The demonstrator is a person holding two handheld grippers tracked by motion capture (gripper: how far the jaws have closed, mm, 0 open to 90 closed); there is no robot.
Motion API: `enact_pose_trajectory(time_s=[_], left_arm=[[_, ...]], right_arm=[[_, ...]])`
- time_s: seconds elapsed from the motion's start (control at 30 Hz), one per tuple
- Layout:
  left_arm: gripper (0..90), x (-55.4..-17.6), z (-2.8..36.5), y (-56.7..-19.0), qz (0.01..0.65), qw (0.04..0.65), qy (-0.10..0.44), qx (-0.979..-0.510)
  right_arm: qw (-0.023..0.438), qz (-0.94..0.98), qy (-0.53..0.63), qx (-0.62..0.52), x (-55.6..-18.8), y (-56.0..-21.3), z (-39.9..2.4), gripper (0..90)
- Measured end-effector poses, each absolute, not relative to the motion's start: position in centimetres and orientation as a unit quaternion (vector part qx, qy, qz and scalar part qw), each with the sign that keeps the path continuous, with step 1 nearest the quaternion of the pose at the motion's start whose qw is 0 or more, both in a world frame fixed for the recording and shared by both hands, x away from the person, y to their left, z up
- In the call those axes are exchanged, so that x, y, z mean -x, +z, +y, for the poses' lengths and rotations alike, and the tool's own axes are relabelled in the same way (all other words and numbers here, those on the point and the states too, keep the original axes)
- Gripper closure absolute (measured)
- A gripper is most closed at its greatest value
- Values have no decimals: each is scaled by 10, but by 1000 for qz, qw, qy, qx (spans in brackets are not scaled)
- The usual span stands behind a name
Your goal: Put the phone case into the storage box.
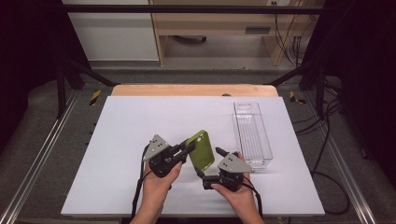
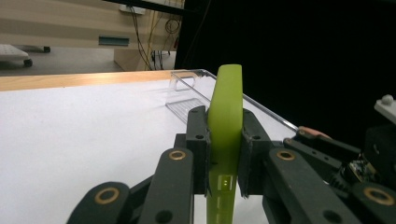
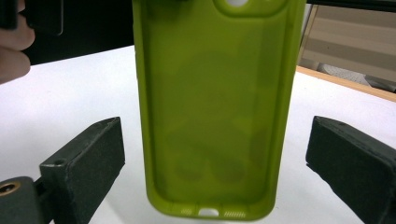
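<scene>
Now left tongs pinch the green case; right tongs straddle it.

A green phone case of soft-looking, semi-translucent matt plastic; beside it a clear, glossy plastic tray with a ribbed floor, on a smooth matt white tabletop edged in pale wood; the gripper pads look dull, slightly grainy black
</scene>
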State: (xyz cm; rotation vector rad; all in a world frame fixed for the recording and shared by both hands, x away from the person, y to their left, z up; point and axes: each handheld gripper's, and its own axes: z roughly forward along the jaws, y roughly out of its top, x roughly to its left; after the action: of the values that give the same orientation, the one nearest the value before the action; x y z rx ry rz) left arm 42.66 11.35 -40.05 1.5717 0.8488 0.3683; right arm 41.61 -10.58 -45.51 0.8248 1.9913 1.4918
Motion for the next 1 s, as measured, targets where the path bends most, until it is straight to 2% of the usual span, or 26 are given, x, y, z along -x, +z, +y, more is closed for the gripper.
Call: enact_pose_trajectory(time_s=[0.4,1.0], left_arm=[[772,-418,96,-405,336,592,189,-708],[772,-410,84,-406,328,596,200,-705]], right_arm=[[245,714,566,-331,-417,-451,-108,52],[241,694,586,-342,-416,-446,-109,73]])
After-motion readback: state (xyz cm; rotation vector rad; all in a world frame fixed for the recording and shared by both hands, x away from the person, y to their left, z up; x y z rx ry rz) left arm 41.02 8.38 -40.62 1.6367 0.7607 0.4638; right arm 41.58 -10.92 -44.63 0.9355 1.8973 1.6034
